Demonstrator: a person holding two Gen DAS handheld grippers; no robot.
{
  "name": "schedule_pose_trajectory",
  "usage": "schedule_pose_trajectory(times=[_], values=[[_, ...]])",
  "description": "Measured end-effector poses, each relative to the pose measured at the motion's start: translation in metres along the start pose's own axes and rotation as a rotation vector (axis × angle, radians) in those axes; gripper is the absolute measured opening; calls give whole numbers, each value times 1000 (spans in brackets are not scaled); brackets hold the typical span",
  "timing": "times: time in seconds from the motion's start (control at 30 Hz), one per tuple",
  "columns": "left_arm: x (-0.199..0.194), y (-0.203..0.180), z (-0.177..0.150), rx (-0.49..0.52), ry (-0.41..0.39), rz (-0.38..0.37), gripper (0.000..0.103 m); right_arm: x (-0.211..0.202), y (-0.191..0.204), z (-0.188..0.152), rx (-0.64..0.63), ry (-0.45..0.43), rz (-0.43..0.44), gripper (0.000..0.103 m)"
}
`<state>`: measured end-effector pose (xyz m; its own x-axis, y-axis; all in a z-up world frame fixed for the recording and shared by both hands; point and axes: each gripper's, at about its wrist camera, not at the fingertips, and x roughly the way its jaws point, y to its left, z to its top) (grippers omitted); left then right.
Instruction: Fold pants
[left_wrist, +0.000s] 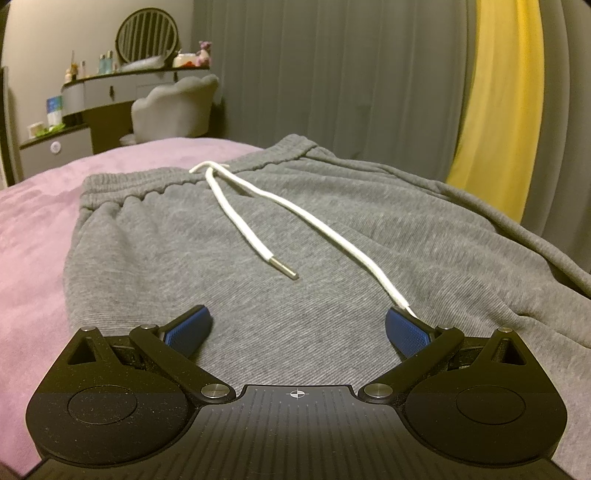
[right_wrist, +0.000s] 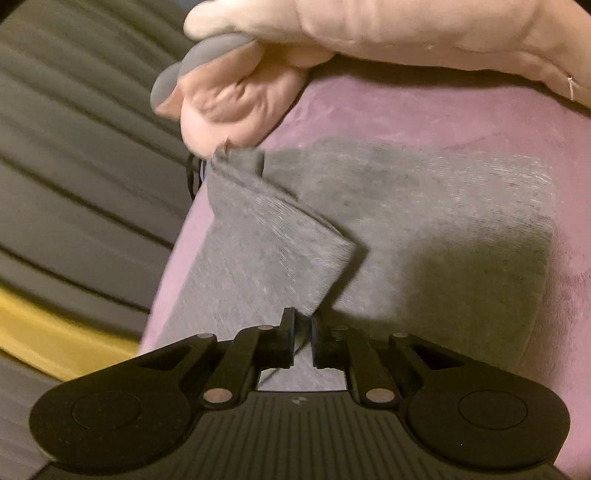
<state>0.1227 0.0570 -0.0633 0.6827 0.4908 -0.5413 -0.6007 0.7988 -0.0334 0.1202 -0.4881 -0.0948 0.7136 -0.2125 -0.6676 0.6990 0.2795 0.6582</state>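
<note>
right gripper (right_wrist: 303, 332) is pinching a fold of the grey pants (right_wrist: 424, 229) near the purple bed's (right_wrist: 461, 110) edge, bare hand (right_wrist: 258, 74) lifting the hem.

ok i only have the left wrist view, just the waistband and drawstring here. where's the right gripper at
observer: the right gripper is over the leg end of the pants, which lies on the purple blanket near the bed's edge.
operator: has it got cloth
observer: its jaws stand almost together with a narrow gap. a turned-over flap of the leg comes right up to them, but i can't tell if it's pinched.
operator: anything else down there
observer: a bare hand is at the far corner of that flap and seems to be pinching it.
</note>
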Motion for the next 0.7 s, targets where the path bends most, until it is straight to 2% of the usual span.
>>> schedule_pose_trajectory(times=[0.07, 0.17, 0.27, 0.3, 0.33, 0.37, 0.47, 0.5, 0.6, 0.63, 0.7], values=[[0, 0, 0, 2, 0, 0, 103, -1, 2, -2, -19, 5, 31, 27], [0, 0, 0, 2, -1, 0, 103, 14, -3, -9, 34, 99, 74, 28], [0, 0, 0, 2, 1, -3, 103, 20, 0, -9, 77, 88, 134, 30], [0, 0, 1, 5, 4, -5, 103, 20, 3, -8, 72, 70, 154, 27], [-1, 1, 2, 14, 6, -9, 103, 18, 11, -12, 56, 54, 174, 18], [-3, 0, 4, 35, 5, -11, 103, 17, 14, -13, 33, 46, 193, 5], [-10, -9, 16, 135, -26, 5, 103, 19, 22, -14, -28, 47, 209, 5], [-13, -10, 23, 144, -43, -19, 103, 21, 23, -14, -34, 57, 214, 10], [-21, -11, 53, 85, -77, -143, 103, 32, 25, -10, -23, 89, 227, 14], [-17, -14, 65, 58, -52, -186, 103, 35, 26, -9, -27, 88, 226, 14], [1, -23, 94, -17, 53, -276, 103, 39, 25, -5, -38, 82, 208, 13]])
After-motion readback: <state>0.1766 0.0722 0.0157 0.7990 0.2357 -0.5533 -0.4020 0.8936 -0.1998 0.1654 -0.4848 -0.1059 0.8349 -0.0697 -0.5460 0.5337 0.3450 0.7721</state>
